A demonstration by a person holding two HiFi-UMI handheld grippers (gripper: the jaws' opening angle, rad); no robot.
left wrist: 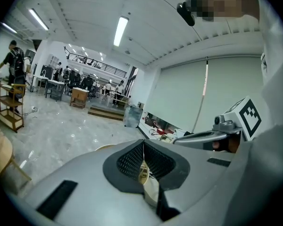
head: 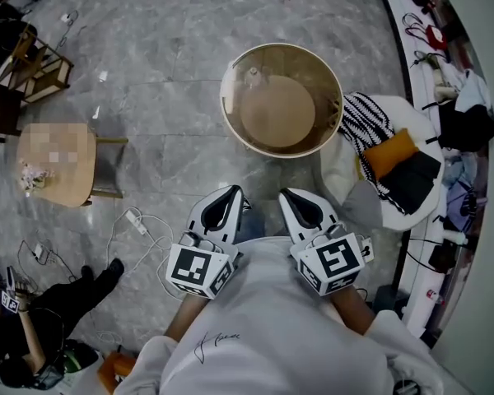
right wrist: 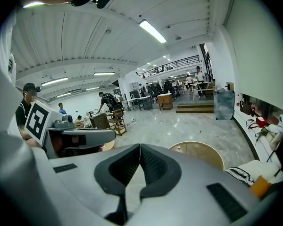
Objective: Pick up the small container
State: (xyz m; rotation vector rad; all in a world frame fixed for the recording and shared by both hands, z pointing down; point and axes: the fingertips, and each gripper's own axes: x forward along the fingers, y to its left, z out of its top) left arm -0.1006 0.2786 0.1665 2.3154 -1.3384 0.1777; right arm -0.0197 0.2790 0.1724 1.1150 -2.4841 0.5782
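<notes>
A round wooden table (head: pixel 230 113) with a glass top stands on the grey floor ahead of me. On its far left part sits a small clear container (head: pixel 253 76), which shows as a speck in the right gripper view (right wrist: pixel 179 147). My left gripper (head: pixel 232 192) and right gripper (head: pixel 290 194) are held side by side close to my chest, well short of the table. Both have their jaws together with nothing between them. The left gripper view (left wrist: pixel 144 141) and the right gripper view (right wrist: pixel 140 145) show the tips meeting. The table rim (left wrist: pixel 106 147) peeks over the left jaw.
A pale armchair (head: pixel 370 204) with striped, orange and black cloths stands right of the table. A small wooden table (head: pixel 62 179) and a chair stand at the left. A power strip (head: pixel 136 220) and cables lie on the floor. A person (head: pixel 33 319) sits at the lower left.
</notes>
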